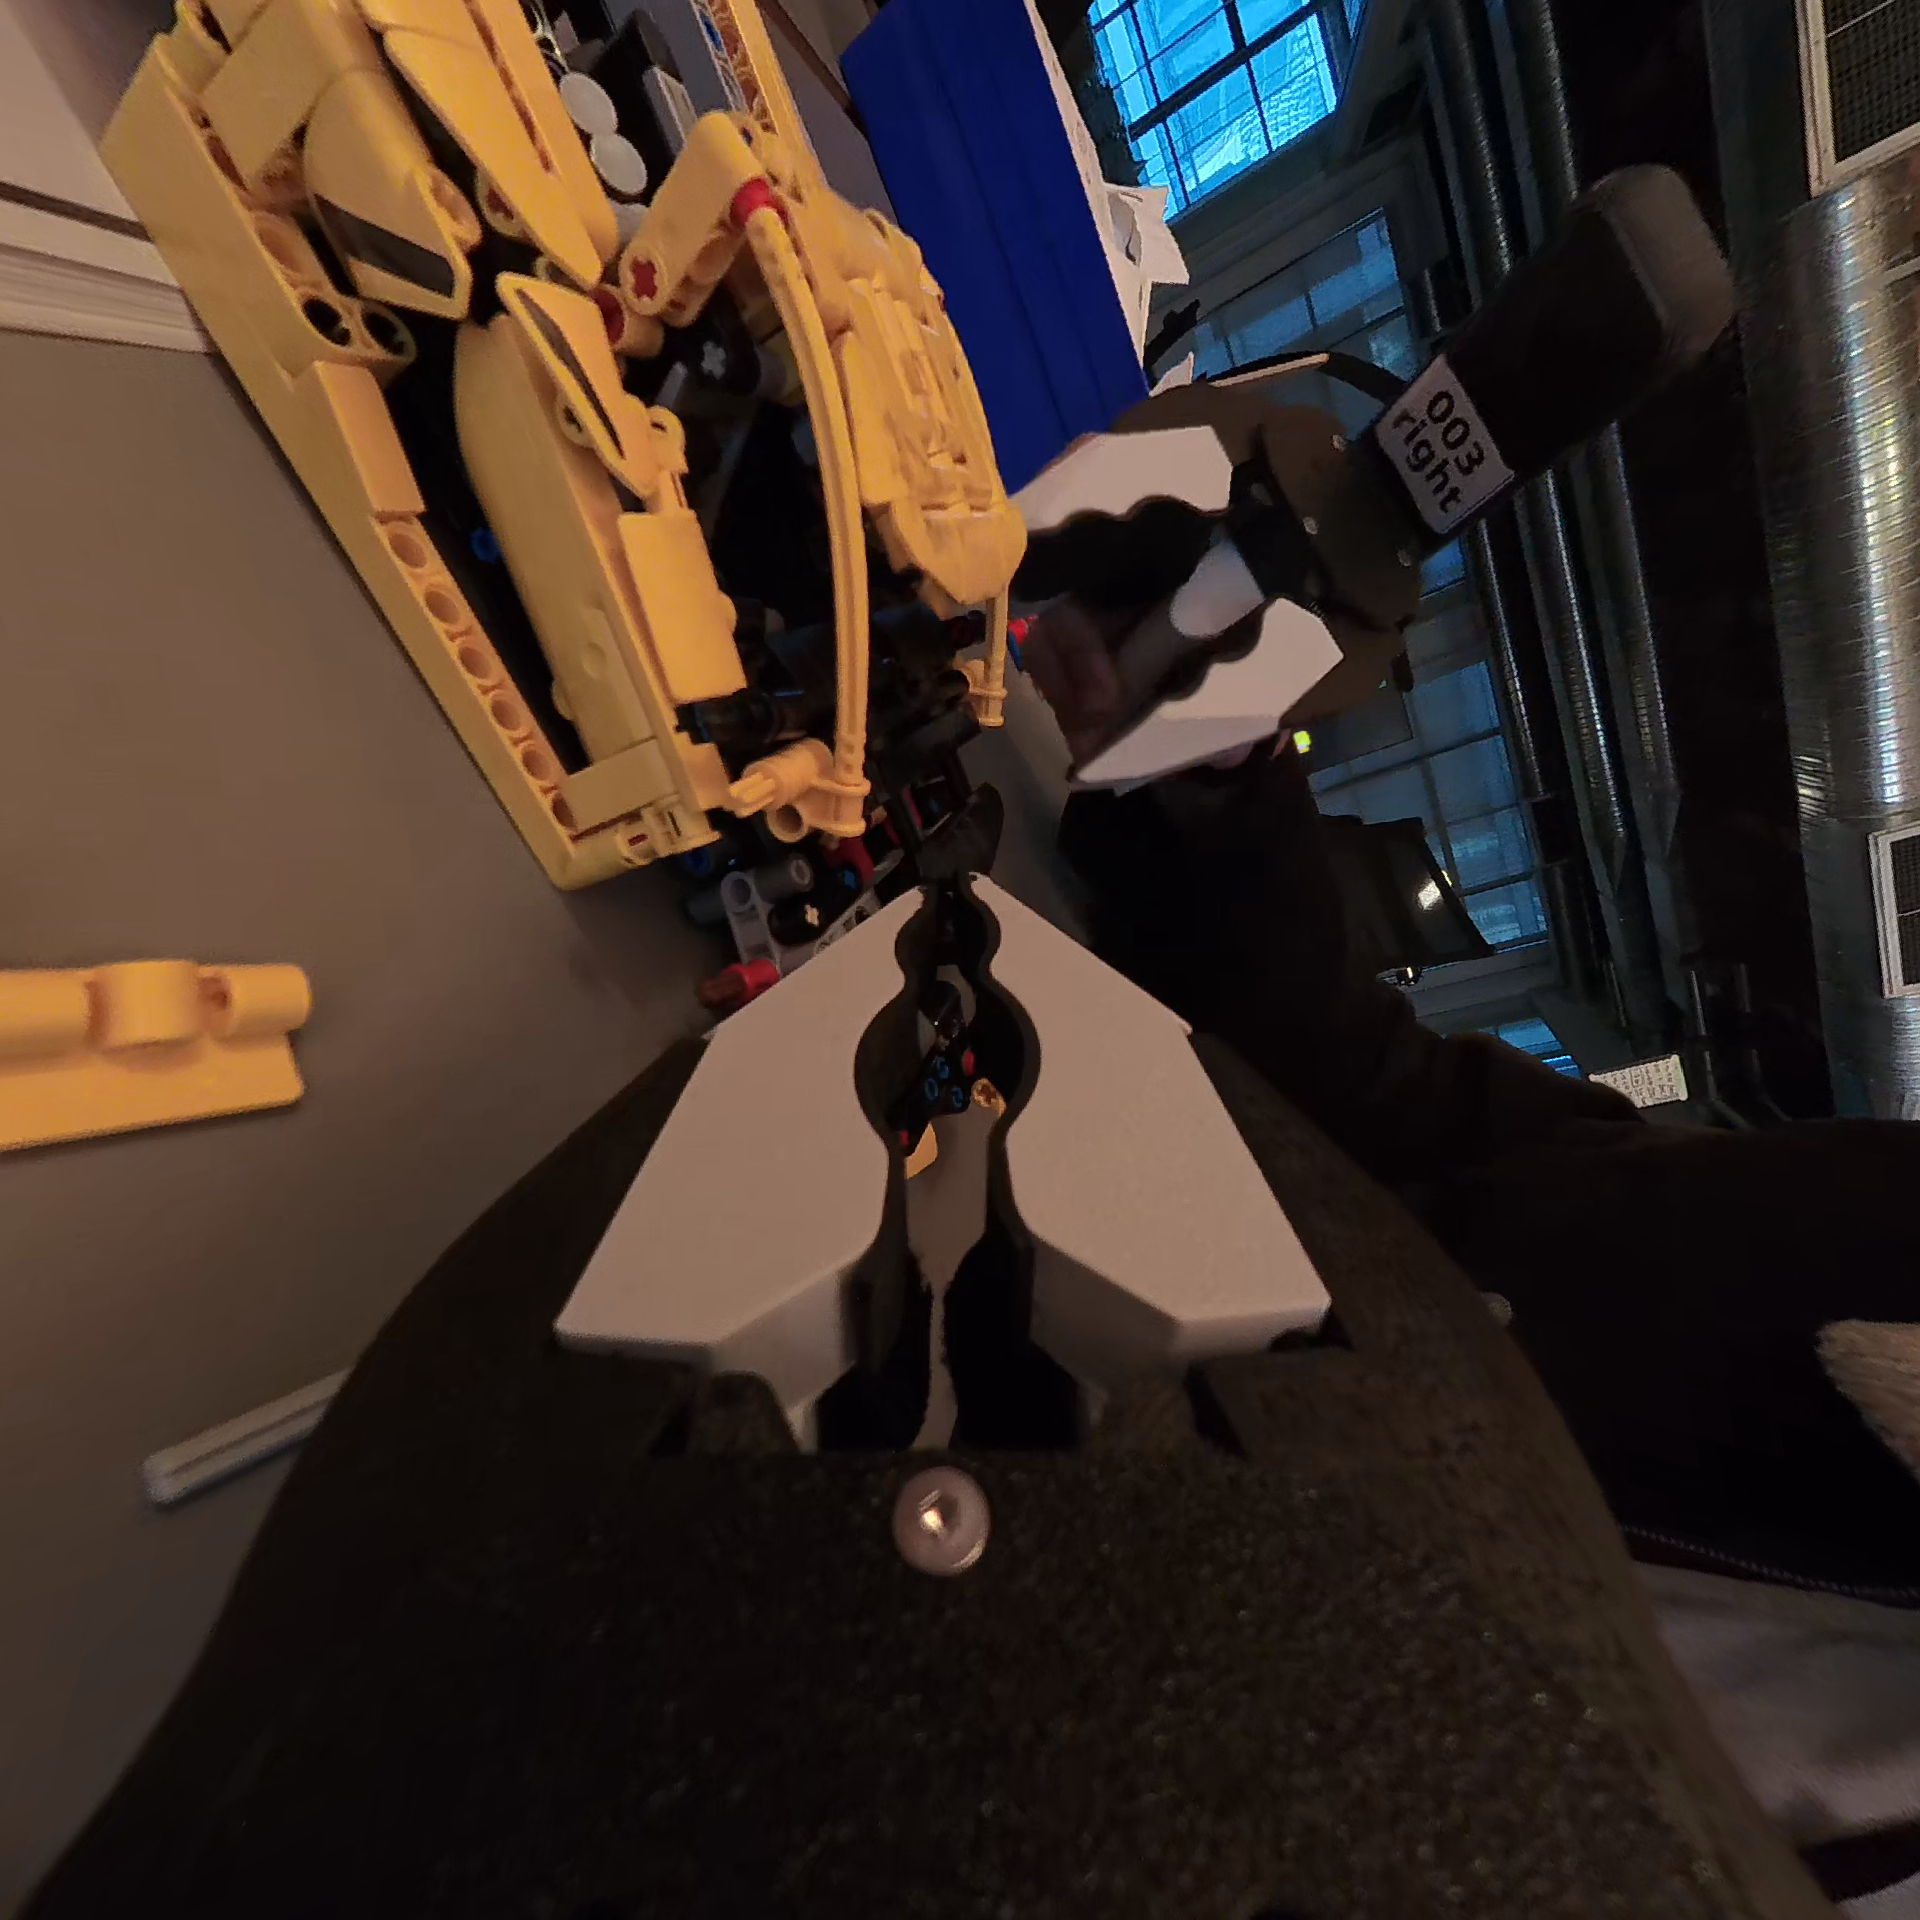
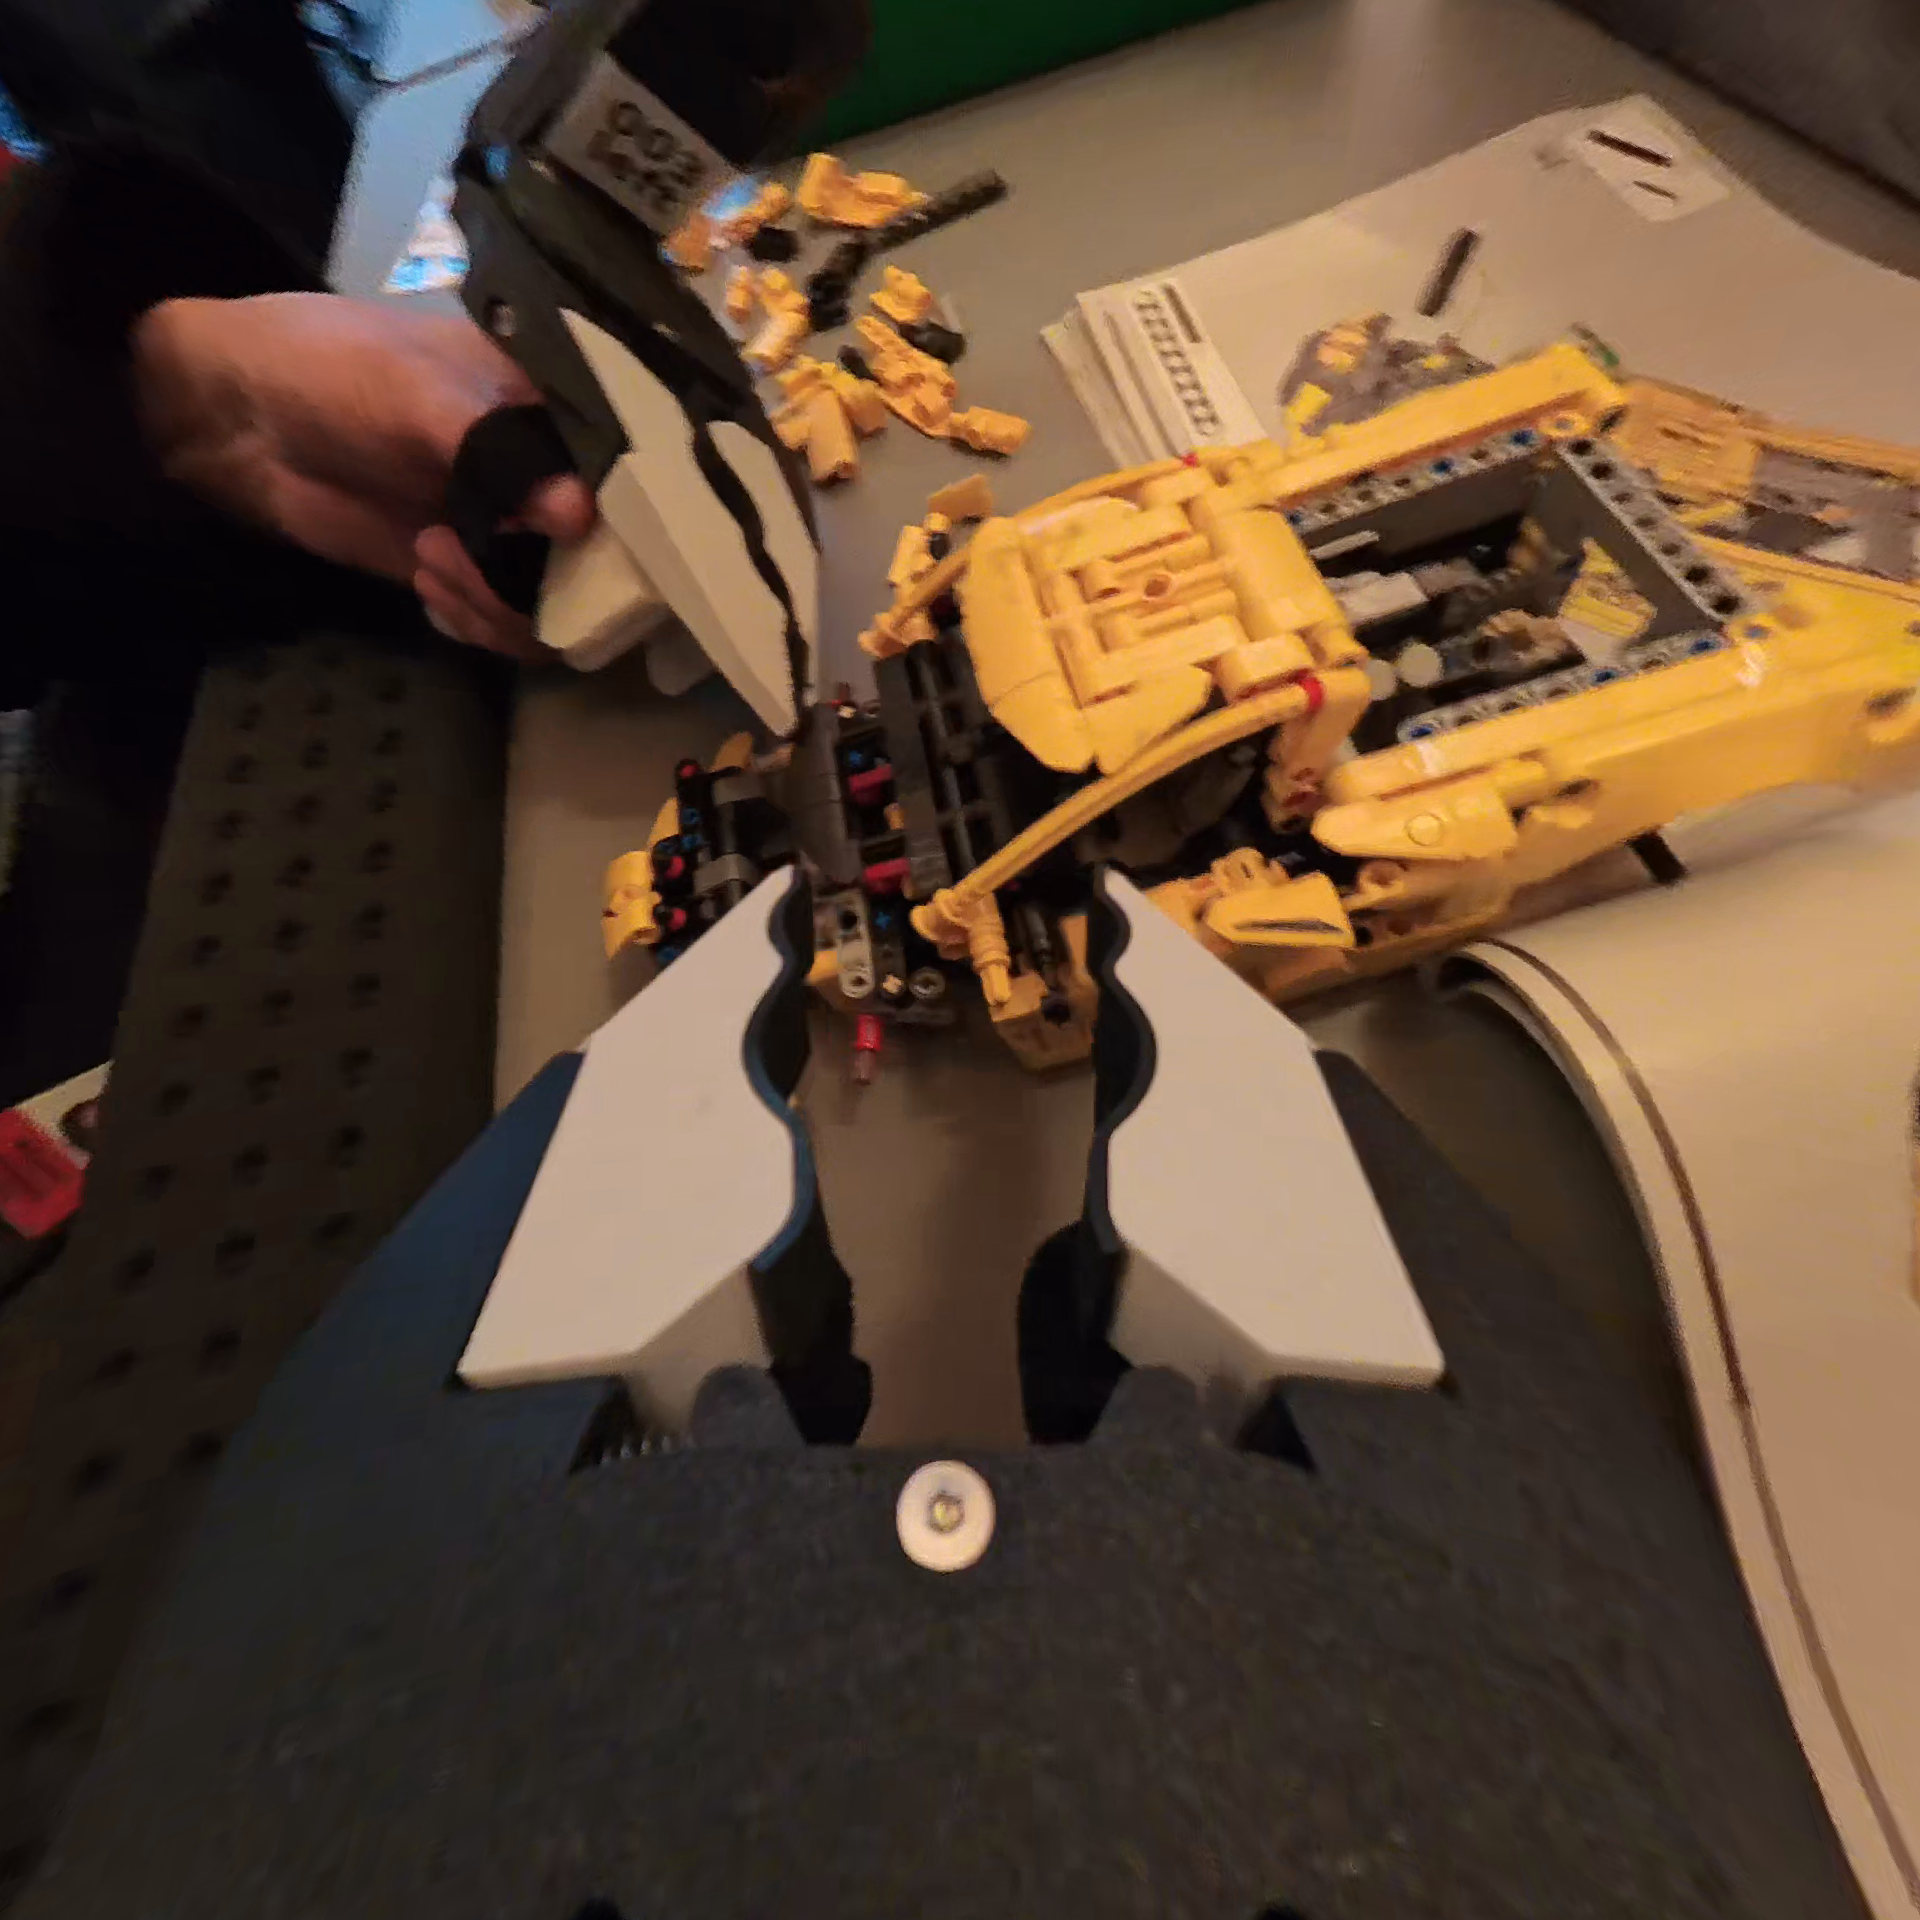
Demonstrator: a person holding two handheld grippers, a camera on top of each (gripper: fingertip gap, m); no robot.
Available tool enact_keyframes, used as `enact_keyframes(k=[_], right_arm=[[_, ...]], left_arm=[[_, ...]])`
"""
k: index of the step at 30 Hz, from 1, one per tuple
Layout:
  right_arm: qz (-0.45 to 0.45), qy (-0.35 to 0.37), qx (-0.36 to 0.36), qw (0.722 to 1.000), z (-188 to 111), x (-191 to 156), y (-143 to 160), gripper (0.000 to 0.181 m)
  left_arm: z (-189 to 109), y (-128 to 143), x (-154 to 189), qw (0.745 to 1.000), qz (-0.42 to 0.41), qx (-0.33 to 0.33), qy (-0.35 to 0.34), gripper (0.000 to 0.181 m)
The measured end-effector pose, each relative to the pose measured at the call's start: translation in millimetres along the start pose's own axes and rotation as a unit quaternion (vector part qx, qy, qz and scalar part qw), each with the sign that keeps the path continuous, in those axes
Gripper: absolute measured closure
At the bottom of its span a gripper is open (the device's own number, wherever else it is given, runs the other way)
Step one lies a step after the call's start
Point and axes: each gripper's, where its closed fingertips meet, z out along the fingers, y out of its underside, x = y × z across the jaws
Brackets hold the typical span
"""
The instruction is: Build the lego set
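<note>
1. The yellow lego model (image 2: pixel 1195 727) lies on the grey counter (image 2: pixel 935 1174); in the right wrist view its long axis runs from the near left to the far right, with the dark, unfinished end nearest the camera.
2. The left hand-held gripper (image 2: pixel 795 717) comes down from the far left, its jaws closed on a black part at that dark end; in its own view (image 1: pixel 951 904) the tips pinch the black piece.
3. The right hand-held gripper (image 2: pixel 940 894) has its jaws apart, one on each side of the model's near end; whether they touch it I cannot tell. In the left wrist view it (image 1: pixel 1049 644) sits just beside the yellow cab, likewise spread.
4. Loose yellow and black pieces (image 2: pixel 862 343) lie scattered on the far side, well apart from the model.
5. An instruction booklet (image 2: pixel 1174 384) lies far right, partly under the model; a curved white sheet (image 2: pixel 1766 1195) bounds the near right.
6. A dark perforated mat (image 2: pixel 291 987) borders the left; bare counter shows between the right jaws.
</note>
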Motion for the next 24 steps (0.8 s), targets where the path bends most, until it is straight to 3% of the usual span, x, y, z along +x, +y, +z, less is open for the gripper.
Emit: enact_keyframes(k=[2,12,20,21,24], right_arm=[[-0.041,-0.013,0.014,0.999,5.1,-4.7,-1.9,0.131],[-0.153,0.079,-0.005,0.985,11.3,8.8,4.2,0.153],[-0.122,0.071,-0.004,0.990,10.0,9.4,4.6,0.154],[-0.117,0.071,-0.004,0.991,8.7,9.5,4.0,0.153],[-0.116,0.037,-0.019,0.992,9.4,-2.2,9.2,0.119]], left_arm=[[0.0,0.2,-0.1,1.000,0.005,0.000,-0.002,0.180],[0.3,0.9,-0.5,1.000,0.011,-0.001,-0.003,0.180],[1.5,1.4,-0.6,1.000,0.027,-0.001,-0.010,0.180],[1.9,1.2,-0.7,1.000,0.027,-0.001,-0.010,0.180],[2.1,0.9,-0.7,1.000,0.026,0.001,-0.010,0.180]])
